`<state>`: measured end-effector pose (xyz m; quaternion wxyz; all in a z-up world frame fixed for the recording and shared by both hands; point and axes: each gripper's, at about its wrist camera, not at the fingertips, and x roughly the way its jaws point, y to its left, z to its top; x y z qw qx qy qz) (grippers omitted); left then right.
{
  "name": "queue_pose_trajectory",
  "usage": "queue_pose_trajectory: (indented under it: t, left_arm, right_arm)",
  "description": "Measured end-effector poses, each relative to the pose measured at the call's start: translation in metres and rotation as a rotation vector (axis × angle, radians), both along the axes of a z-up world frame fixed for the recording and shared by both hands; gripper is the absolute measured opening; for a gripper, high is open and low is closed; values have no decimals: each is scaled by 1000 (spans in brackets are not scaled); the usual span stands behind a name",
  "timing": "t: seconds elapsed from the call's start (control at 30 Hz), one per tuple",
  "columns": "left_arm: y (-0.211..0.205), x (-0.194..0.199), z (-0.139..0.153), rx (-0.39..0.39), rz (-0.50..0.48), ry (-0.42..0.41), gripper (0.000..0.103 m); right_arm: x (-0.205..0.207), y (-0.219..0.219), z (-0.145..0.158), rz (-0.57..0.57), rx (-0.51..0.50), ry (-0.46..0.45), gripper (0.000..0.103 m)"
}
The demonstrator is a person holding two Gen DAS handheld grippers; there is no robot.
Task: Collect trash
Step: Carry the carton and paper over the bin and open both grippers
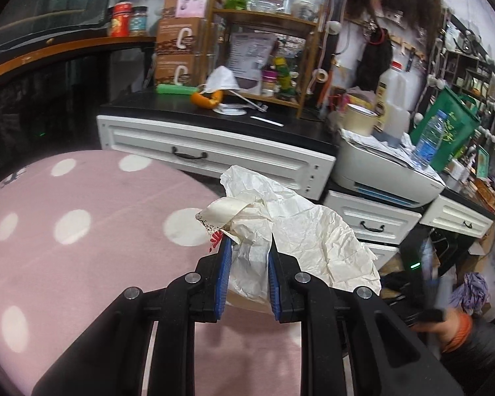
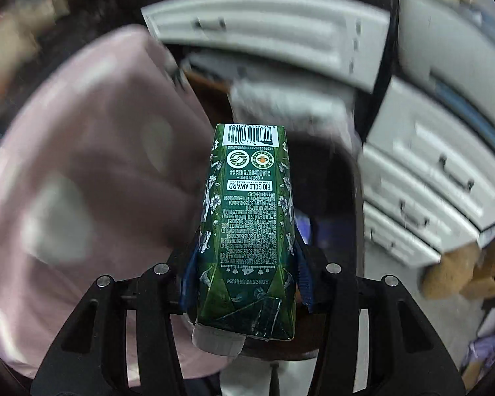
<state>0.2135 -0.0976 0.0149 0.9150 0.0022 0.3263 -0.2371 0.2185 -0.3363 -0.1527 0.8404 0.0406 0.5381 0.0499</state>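
Two grippers are loaded. Crumpled paper [image 1: 290, 227] is clamped by the left gripper [image 1: 247, 247] above the pink stool [image 1: 82, 231]. A green carton [image 2: 250, 231] is pinched by the right gripper [image 2: 246, 264] beside that stool.

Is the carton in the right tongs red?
No, the carton clamped in the right tongs is dark green with white print and a barcode.

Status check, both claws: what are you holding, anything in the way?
Left claw shut on crumpled white paper wrapper. Right claw shut on dark green drink carton. Right view blurred; nothing blocking seen.
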Motion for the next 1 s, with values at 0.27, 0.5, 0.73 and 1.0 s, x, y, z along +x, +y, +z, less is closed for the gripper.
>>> queue_pose_trajectory:
  t: [0.27, 0.5, 0.73, 1.0]
  left_arm:
    - [-47, -14, -15, 20, -72, 37, 21]
    - [-68, -22, -27, 52, -107, 53, 21]
    - [-84, -27, -40, 89, -137, 69, 21]
    - [-128, -34, -61, 197, -216, 81, 21]
  right_arm:
    - [24, -3, -88, -91, 15, 227, 49]
    - [24, -15, -112, -158, 17, 263, 64]
    - [-5, -37, -50, -202, -20, 104, 64]
    - [-58, -83, 25, -335, -143, -68, 73]
